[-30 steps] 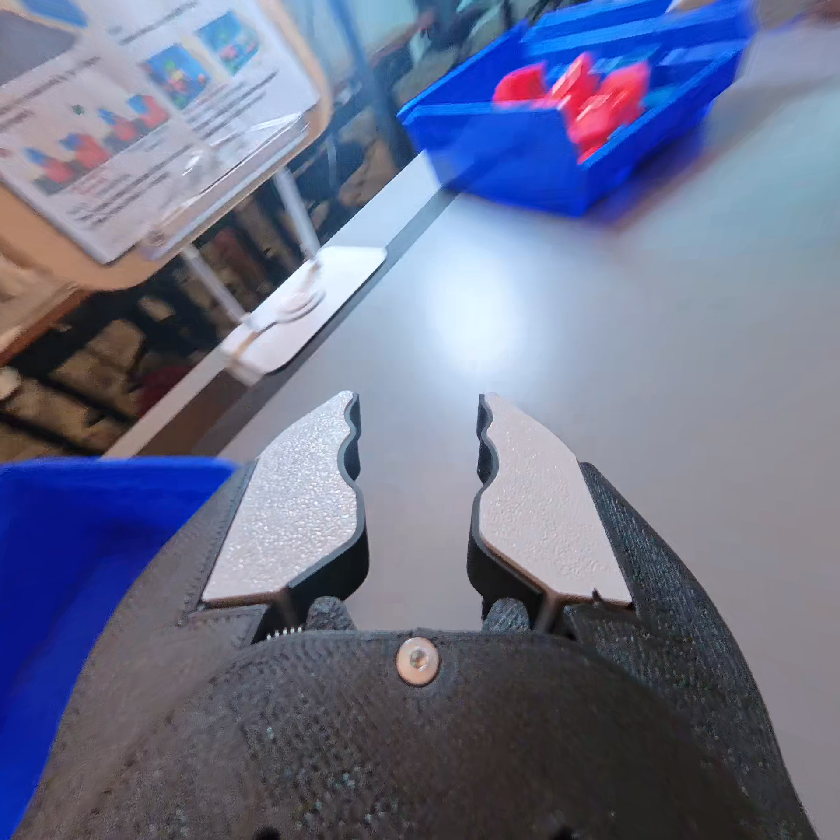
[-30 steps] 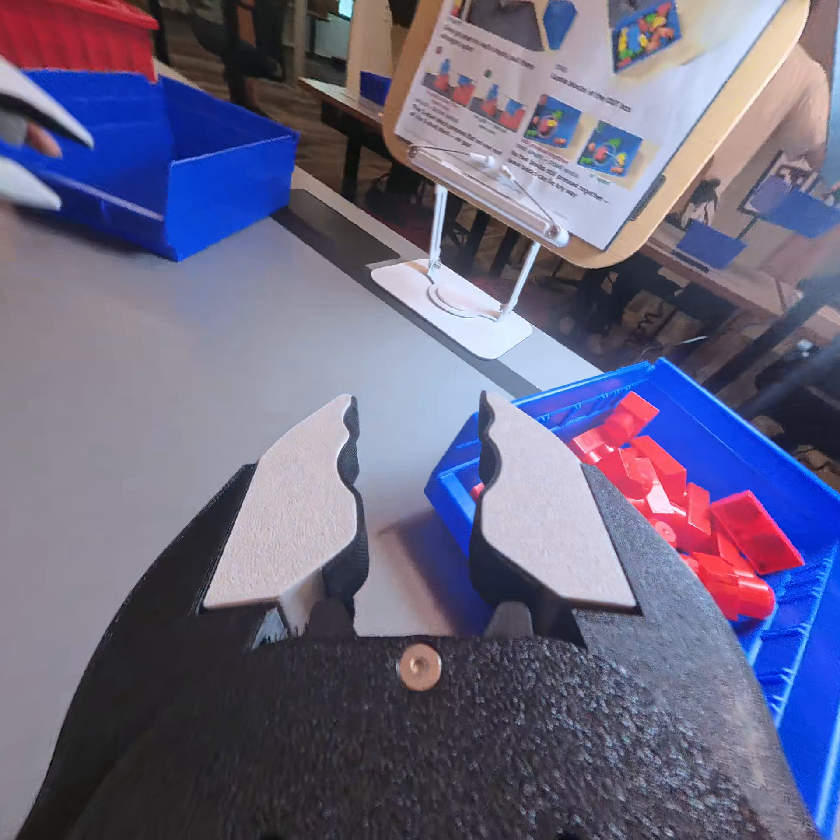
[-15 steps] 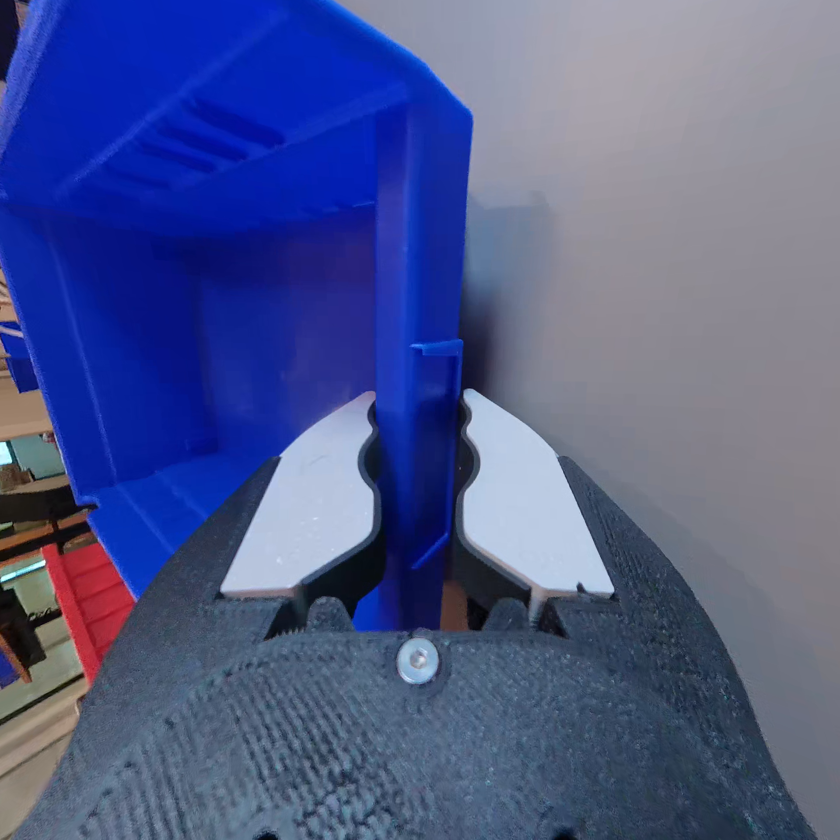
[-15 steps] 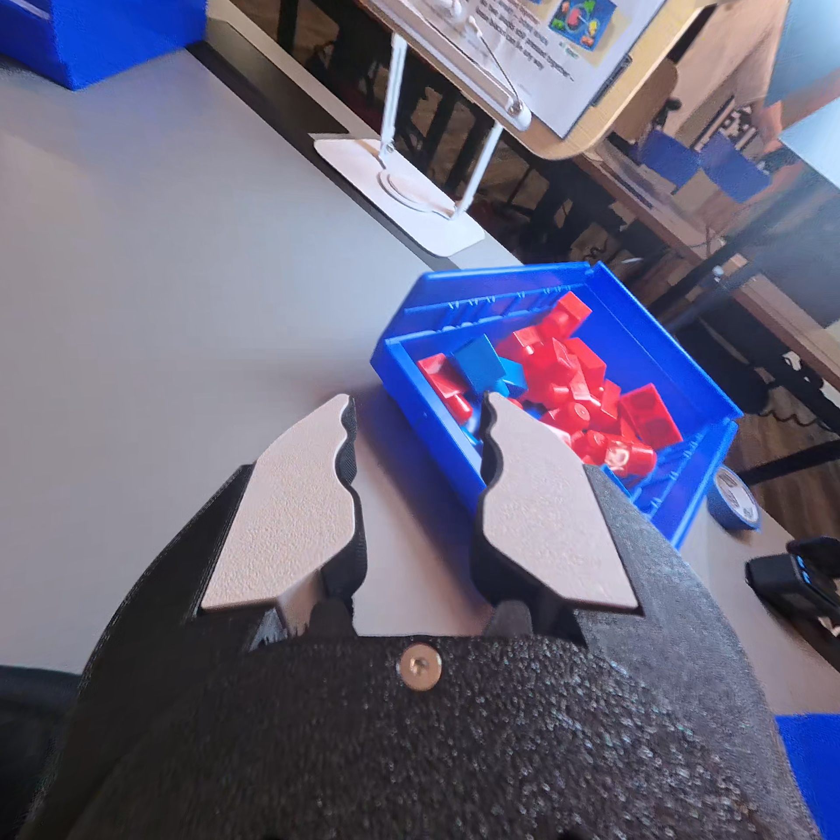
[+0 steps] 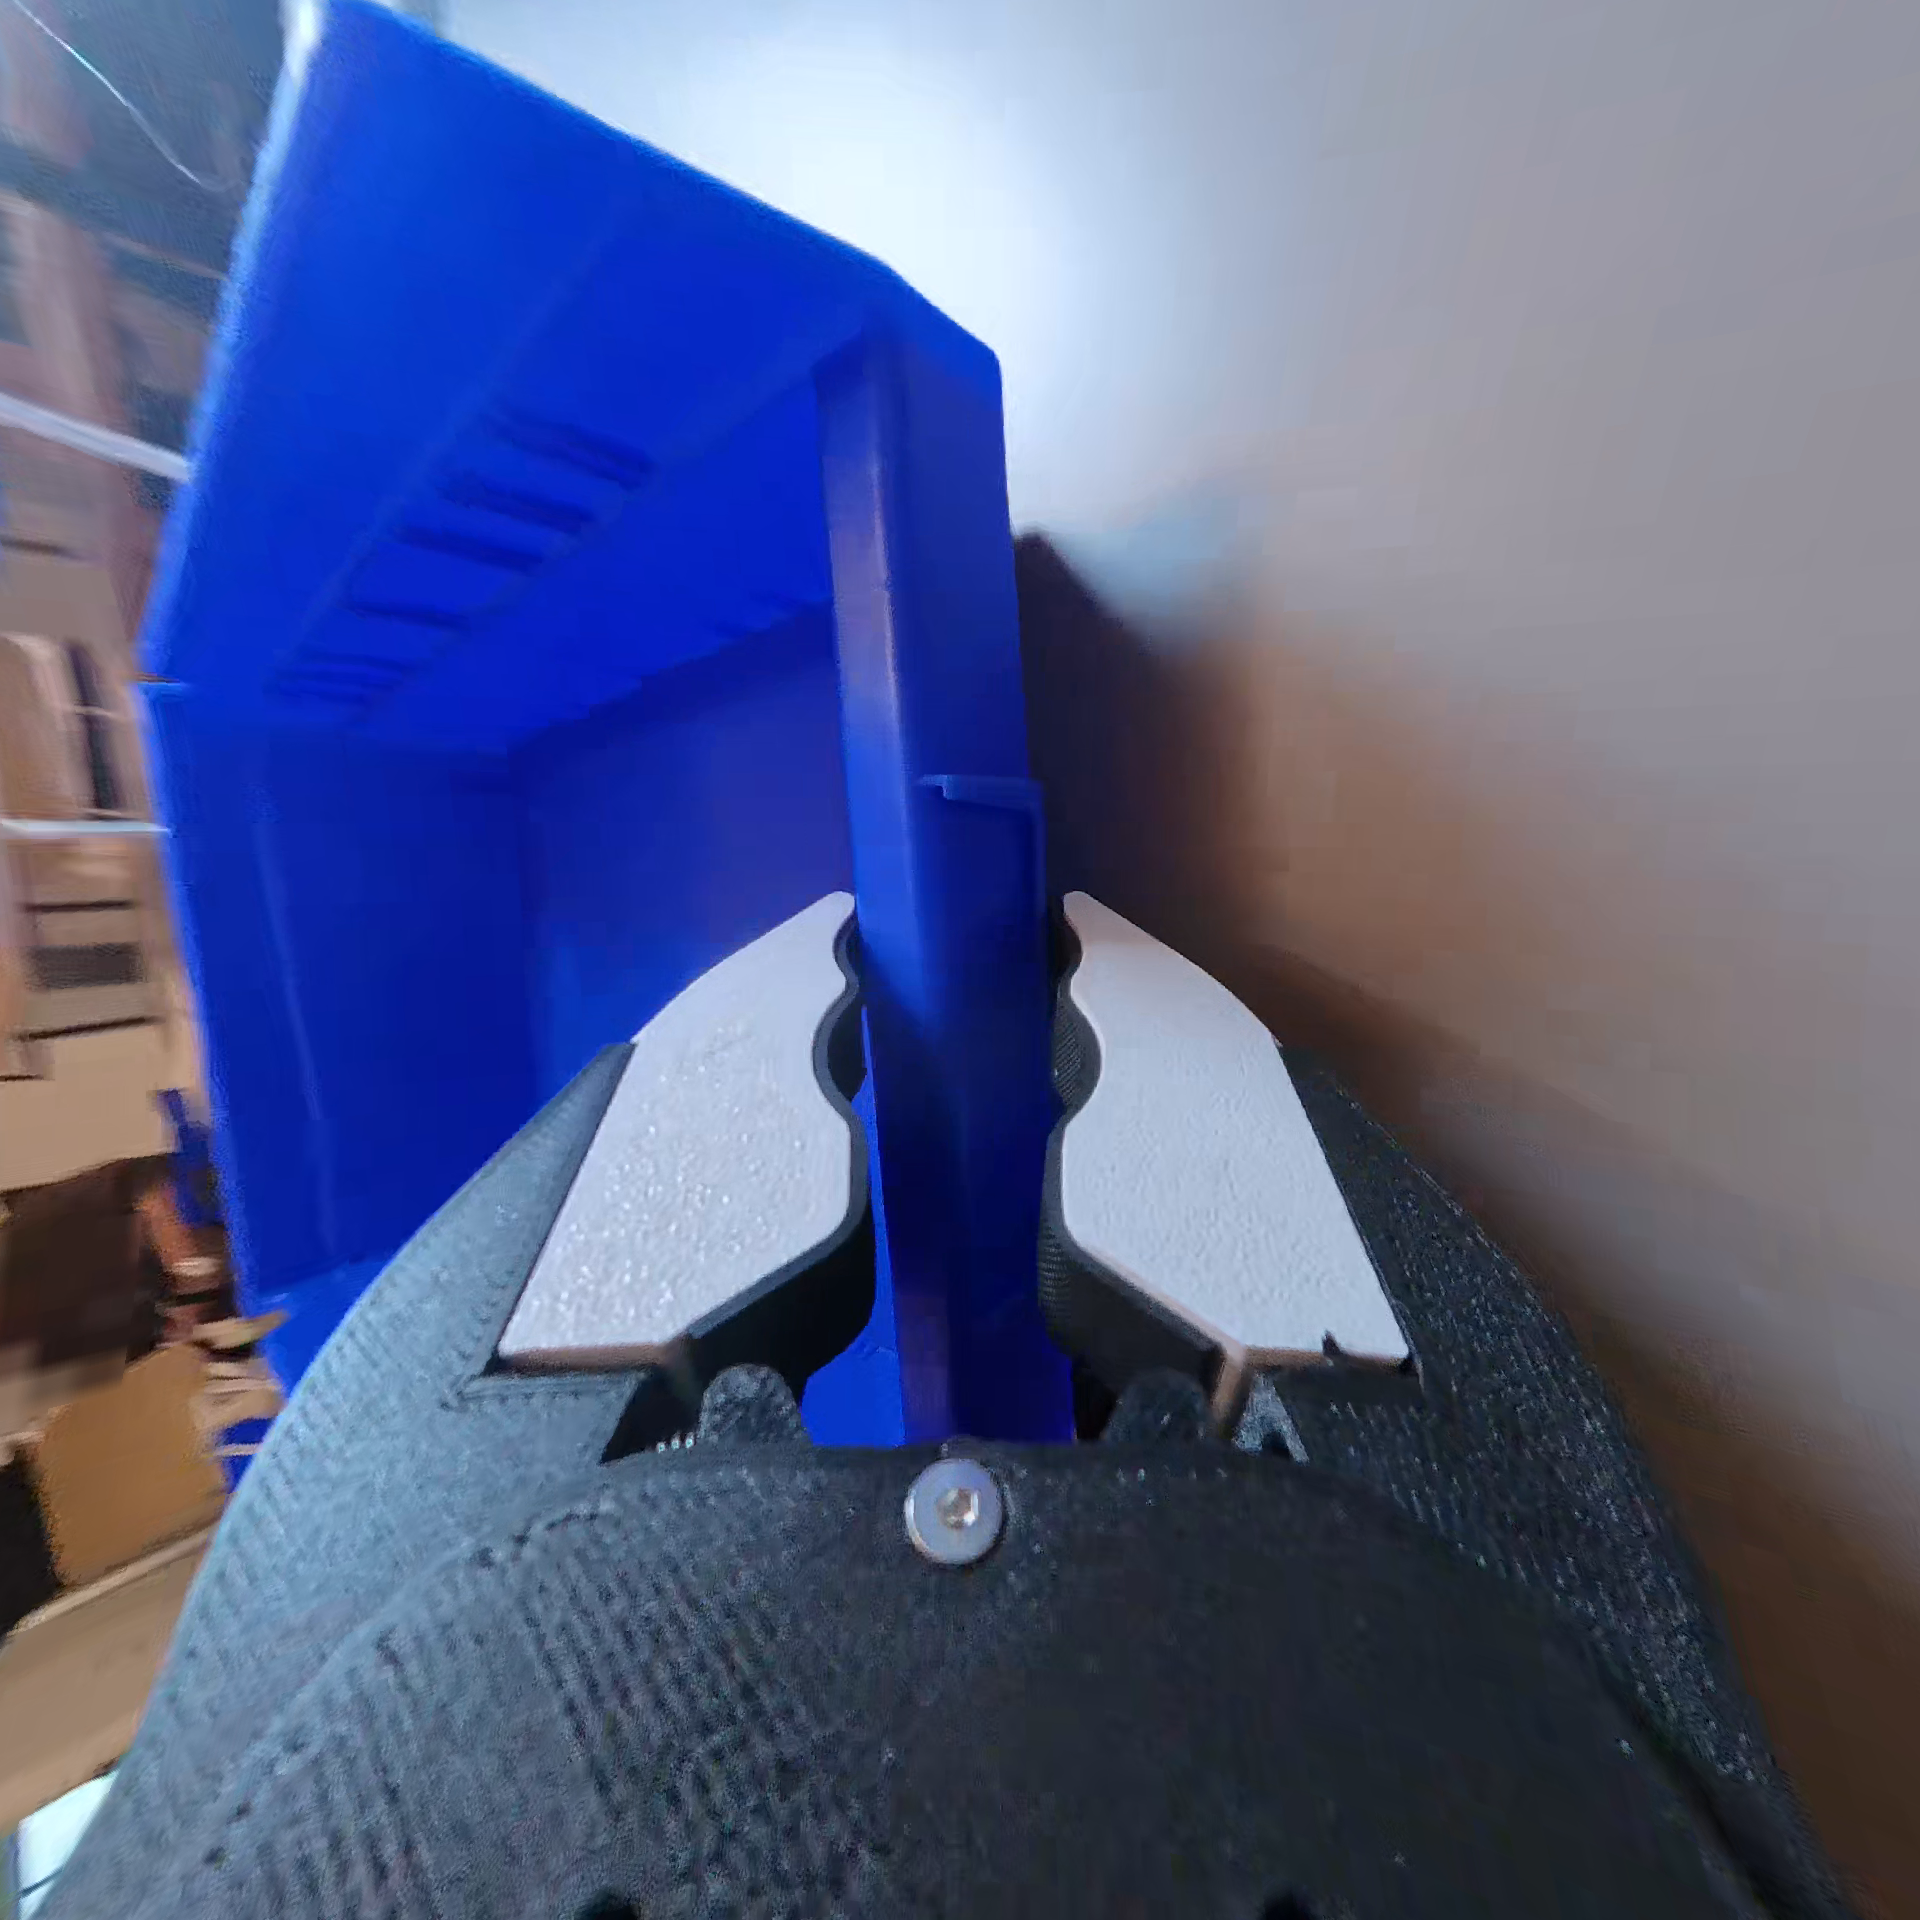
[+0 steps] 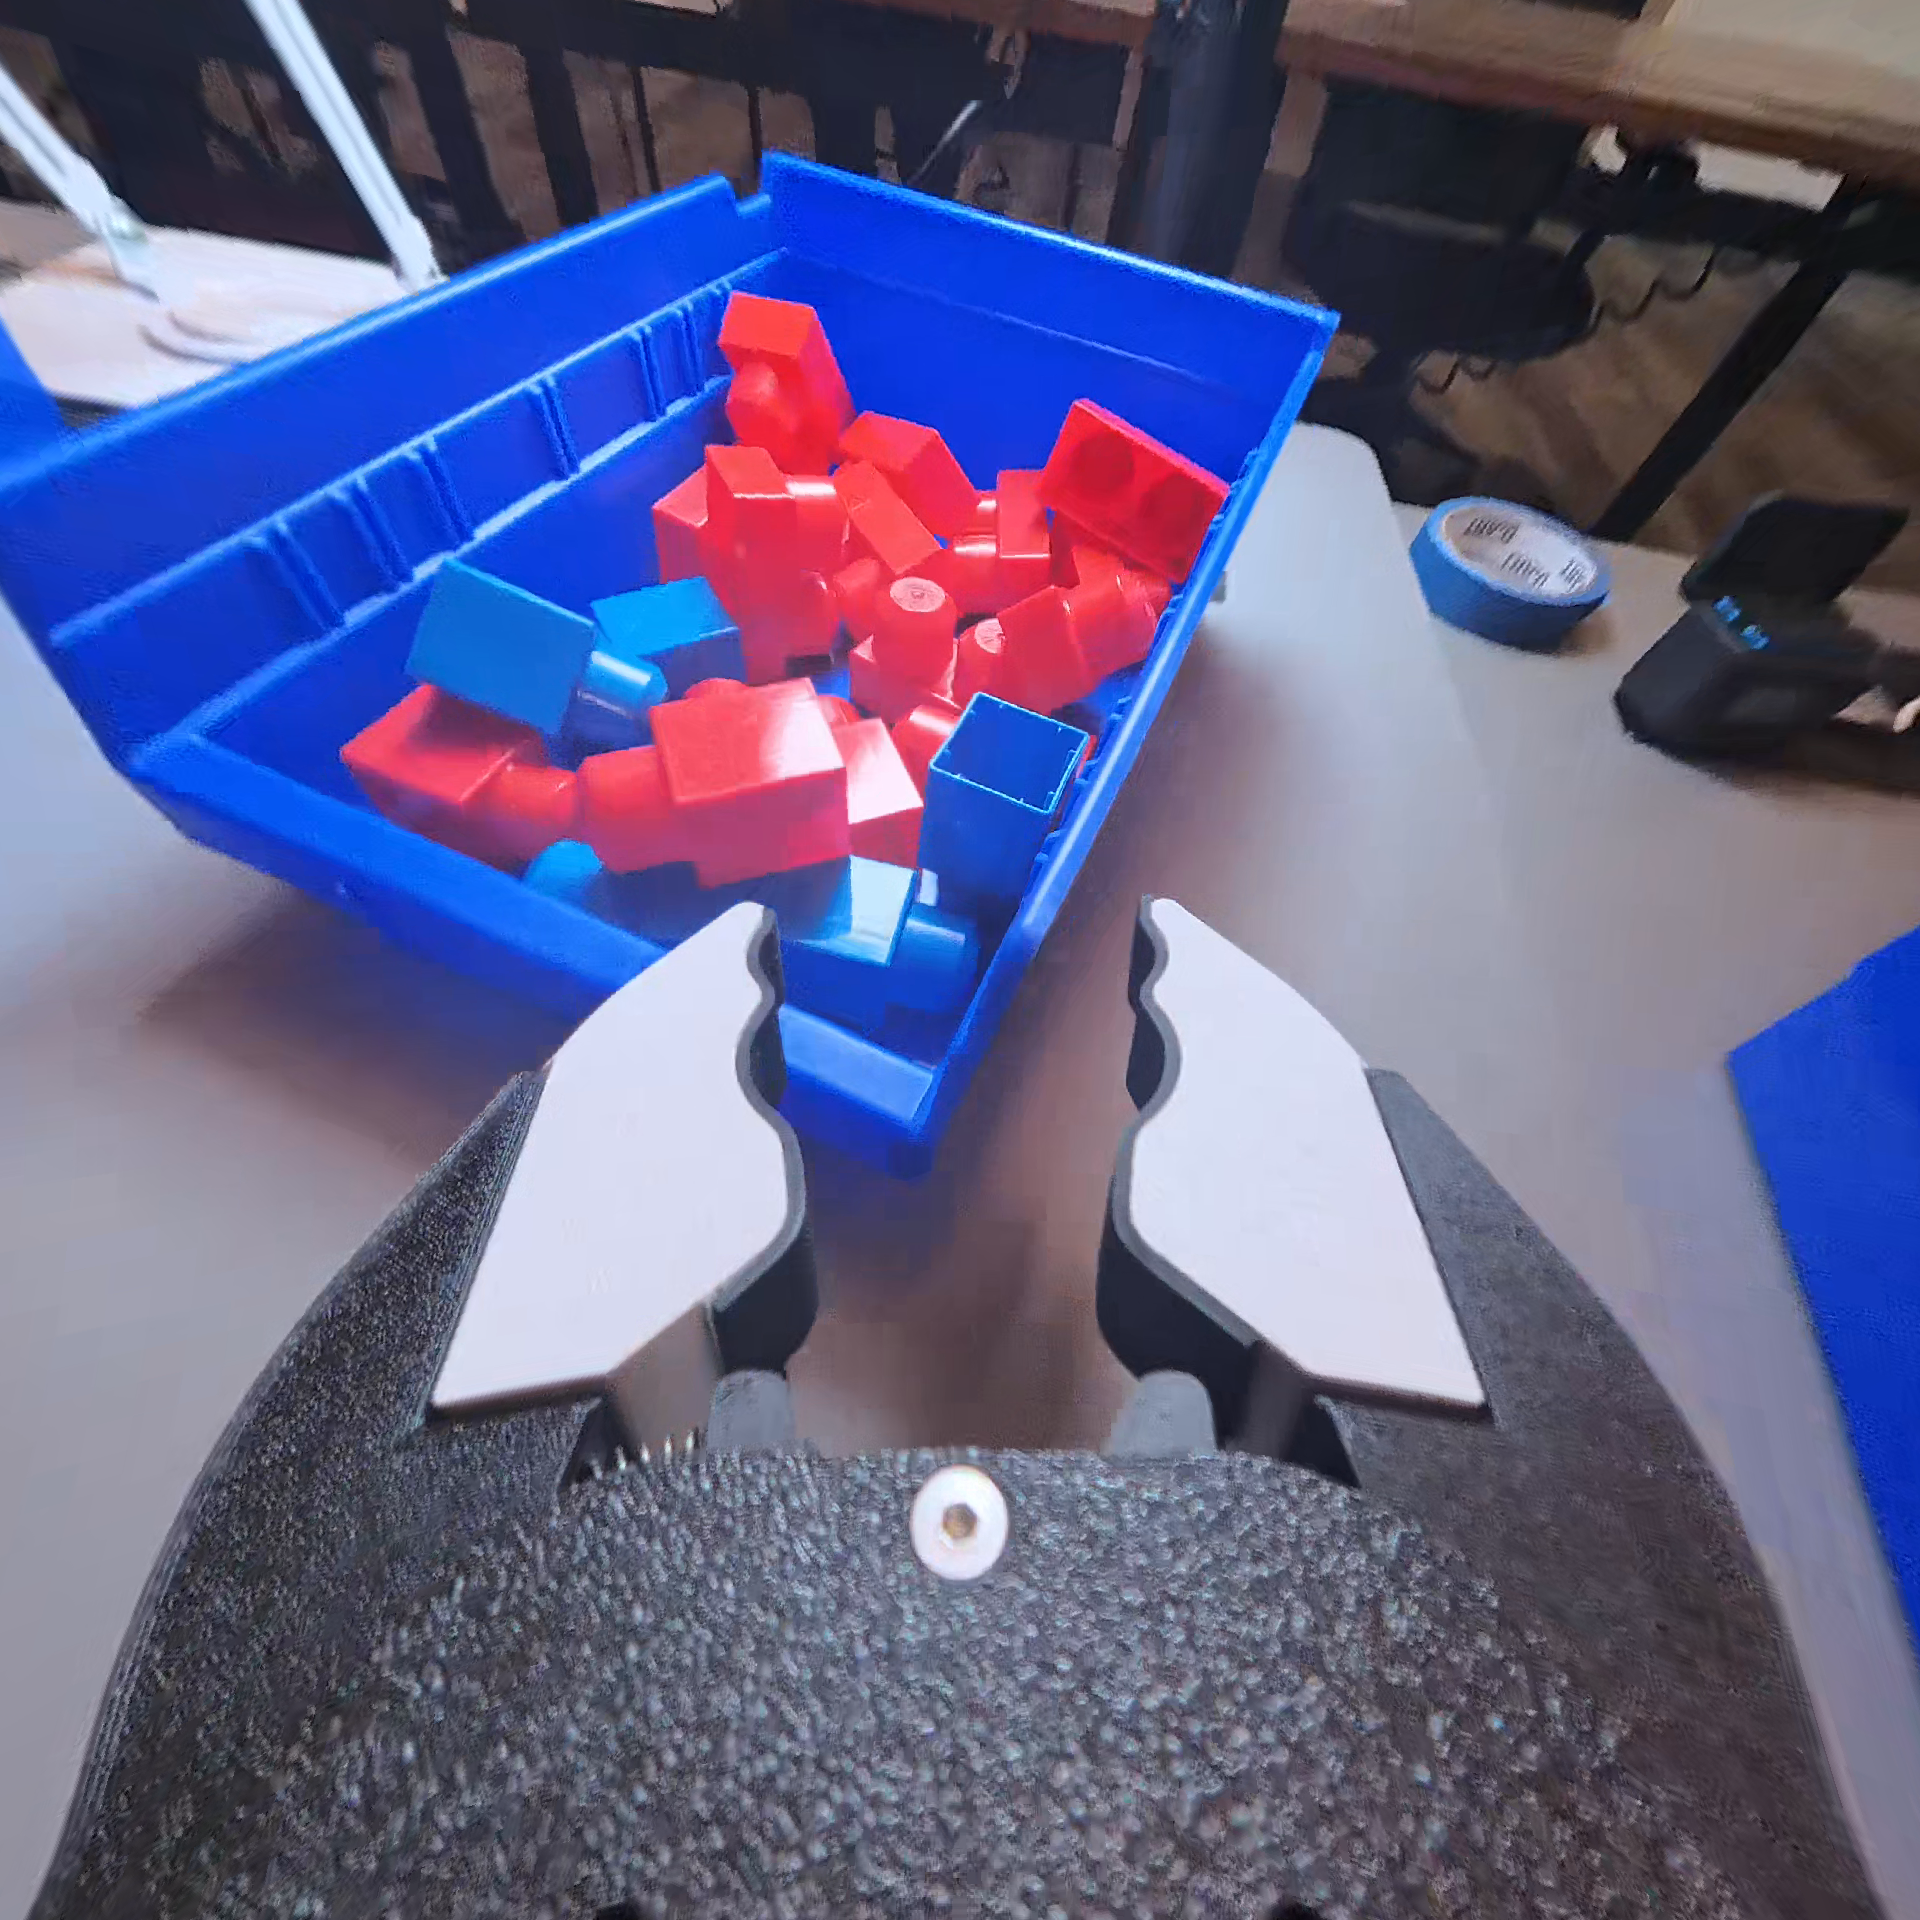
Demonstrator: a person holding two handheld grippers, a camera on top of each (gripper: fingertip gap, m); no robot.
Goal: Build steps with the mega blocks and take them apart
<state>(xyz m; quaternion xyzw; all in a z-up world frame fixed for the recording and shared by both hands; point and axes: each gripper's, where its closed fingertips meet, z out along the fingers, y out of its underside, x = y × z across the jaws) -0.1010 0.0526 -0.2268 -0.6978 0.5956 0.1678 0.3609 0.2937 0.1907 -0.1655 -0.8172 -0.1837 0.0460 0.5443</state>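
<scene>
- Left wrist view: the left gripper [image 5: 956, 1018] has its jaws clamped on the side wall of an empty blue bin [image 5: 540, 644], one finger inside the wall and one outside. The grey desk [image 5: 1507, 520] lies to the right, blurred.
- Right wrist view: the right gripper [image 6: 954, 1008] hangs with jaws apart and empty, just over the near right corner of a second blue bin [image 6: 312, 457] on the desk [image 6: 1382, 883].
- That bin holds the red mega blocks [image 6: 800, 540] and blue mega blocks [image 6: 499, 644] in a loose heap.
- A blue tape roll [image 6: 1509, 571] and a dark device [image 6: 1766, 634] lie near the desk's far right edge.

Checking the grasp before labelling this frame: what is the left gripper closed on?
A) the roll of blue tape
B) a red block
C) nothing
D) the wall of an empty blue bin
D: the left gripper clamps the side wall of the empty blue bin.
</scene>
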